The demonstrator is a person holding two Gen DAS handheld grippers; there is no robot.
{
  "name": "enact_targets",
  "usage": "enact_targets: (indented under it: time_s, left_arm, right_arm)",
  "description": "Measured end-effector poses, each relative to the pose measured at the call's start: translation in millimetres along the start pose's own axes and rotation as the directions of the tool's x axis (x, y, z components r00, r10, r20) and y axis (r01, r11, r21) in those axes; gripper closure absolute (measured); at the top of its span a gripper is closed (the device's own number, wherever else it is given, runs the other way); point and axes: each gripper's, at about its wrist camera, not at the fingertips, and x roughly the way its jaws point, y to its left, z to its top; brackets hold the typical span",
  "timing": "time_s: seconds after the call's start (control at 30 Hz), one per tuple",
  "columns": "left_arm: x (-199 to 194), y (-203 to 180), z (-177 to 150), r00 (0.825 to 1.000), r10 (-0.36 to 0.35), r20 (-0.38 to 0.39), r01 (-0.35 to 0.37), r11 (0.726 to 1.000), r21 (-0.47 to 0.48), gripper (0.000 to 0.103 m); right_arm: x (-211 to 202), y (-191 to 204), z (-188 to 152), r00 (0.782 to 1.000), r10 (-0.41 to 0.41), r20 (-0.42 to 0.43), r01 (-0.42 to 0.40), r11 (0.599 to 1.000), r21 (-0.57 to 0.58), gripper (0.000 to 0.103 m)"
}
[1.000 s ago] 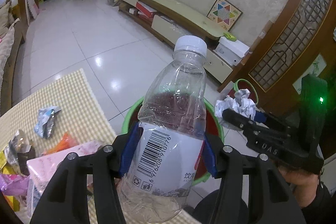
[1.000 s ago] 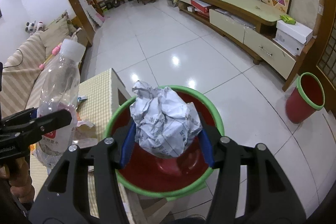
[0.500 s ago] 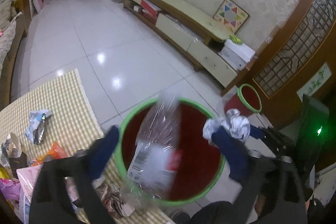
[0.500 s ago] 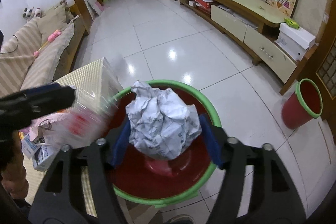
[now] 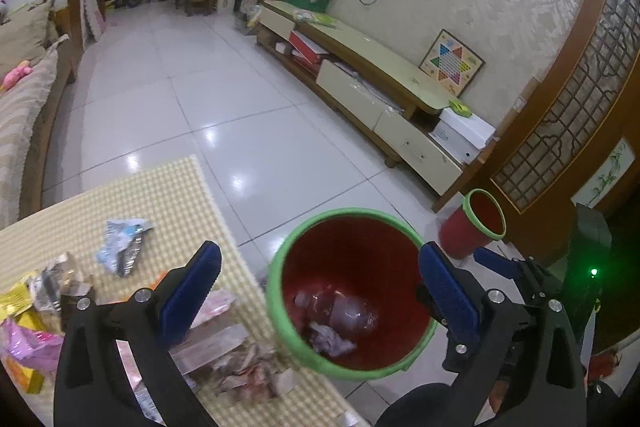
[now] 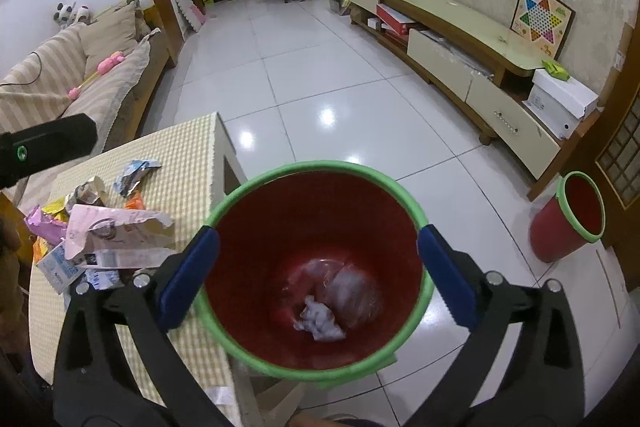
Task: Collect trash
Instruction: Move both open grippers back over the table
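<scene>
A red bin with a green rim [image 5: 280, 267] [image 6: 256, 183] stands beside the table. The clear plastic bottle [image 5: 344, 311] [image 6: 352, 287] and the crumpled paper ball [image 5: 330, 341] [image 6: 318, 319] lie at its bottom. My left gripper [image 5: 320, 291] is open and empty above the bin. My right gripper [image 6: 318, 275] is open and empty above the bin too. Loose trash stays on the checked table [image 5: 168, 195] [image 6: 192, 147]: a silver-blue wrapper [image 5: 120, 247] [image 6: 134, 175], a torn pink box [image 6: 116, 231] and other wrappers [image 5: 28, 331].
A second, smaller red bin [image 5: 476, 227] [image 6: 568, 223] stands on the tiled floor near the lattice door. A long TV cabinet [image 5: 368, 75] [image 6: 460, 39] runs along the wall. A striped sofa [image 6: 60, 83] is on the left.
Both grippers opened. The bottle fell from the left gripper and the paper ball from the right gripper into the red bin.
</scene>
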Motion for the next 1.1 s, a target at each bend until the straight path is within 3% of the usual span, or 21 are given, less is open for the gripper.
enact_targets:
  time_s: [0.37, 0.6, 0.9, 1.1]
  left_arm:
    - [-69, 60, -31, 0.996, 0.077, 0.052, -0.073, 0.995, -0.069, 0.008]
    - [-124, 101, -61, 0.979, 0.172, 0.113, -0.160, 0.981, -0.109, 0.008]
    - [-182, 174, -116, 0.959, 0.263, 0.107, -0.233, 0.943, -0.237, 0.008]
    - [-206, 218, -151, 0.950, 0.302, 0.075, -0.266, 0.914, -0.307, 0.008]
  right_arm:
    - [-27, 62, -13, 0.998, 0.070, 0.001, -0.070, 0.997, -0.031, 0.005]
    - [-46, 121, -24, 0.993, 0.119, 0.002, -0.118, 0.988, -0.104, 0.005]
    - [-53, 187, -41, 0.984, 0.176, -0.014, -0.175, 0.964, -0.201, 0.005]
    - [-45, 220, -56, 0.986, 0.160, -0.048, -0.167, 0.953, -0.253, 0.005]
